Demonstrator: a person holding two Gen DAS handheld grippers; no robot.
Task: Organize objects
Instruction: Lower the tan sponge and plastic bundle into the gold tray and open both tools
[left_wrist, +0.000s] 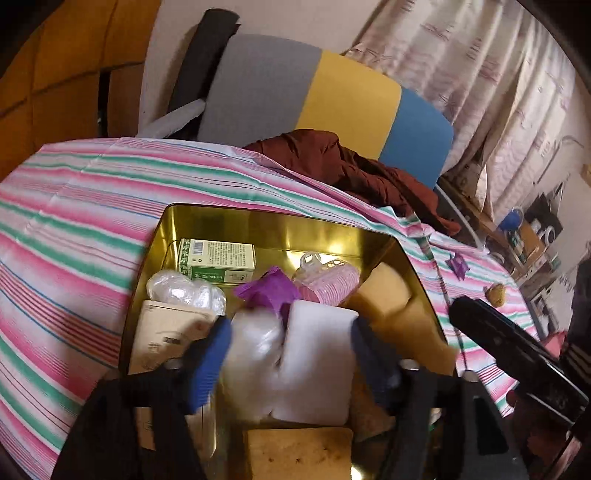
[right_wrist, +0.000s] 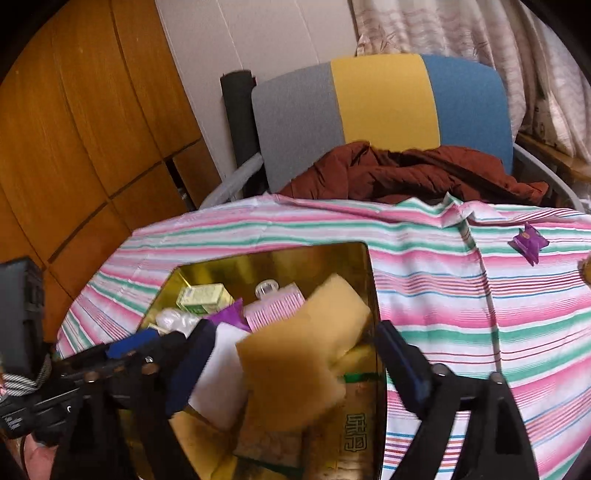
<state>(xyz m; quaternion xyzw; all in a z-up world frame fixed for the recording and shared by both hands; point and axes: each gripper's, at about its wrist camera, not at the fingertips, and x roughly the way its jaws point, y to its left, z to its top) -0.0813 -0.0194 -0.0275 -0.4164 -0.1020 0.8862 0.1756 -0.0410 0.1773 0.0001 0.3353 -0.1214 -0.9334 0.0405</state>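
Both claws hung released over the gold rectangular metal tin (left_wrist: 258, 225) on the pink-and-green striped tablecloth (left_wrist: 74, 206): left claw (left_wrist: 291, 354) straddling a white foam block (left_wrist: 314, 354), right claw (right_wrist: 295, 354) around a tan sponge (right_wrist: 295, 365), pads apart. A purple foil candy wrapper (right_wrist: 528, 242) lay at two o'clock.

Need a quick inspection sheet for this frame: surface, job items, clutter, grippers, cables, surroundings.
Surface: striped tablecloth, wrinkled at the far edge.
Job's things: gold tin holds green box, pink hair roller, yellow sponge, white sponge, plastic-wrapped items. Purple candy and a brown lump lie outside on the cloth.
Clutter: brown jacket on the chair.
Grippers: left gripper open over white sponge; right gripper open around yellow sponge, pads apart.
Cables: braided cord at left edge.
Surroundings: chair, curtain, wooden cabinet.
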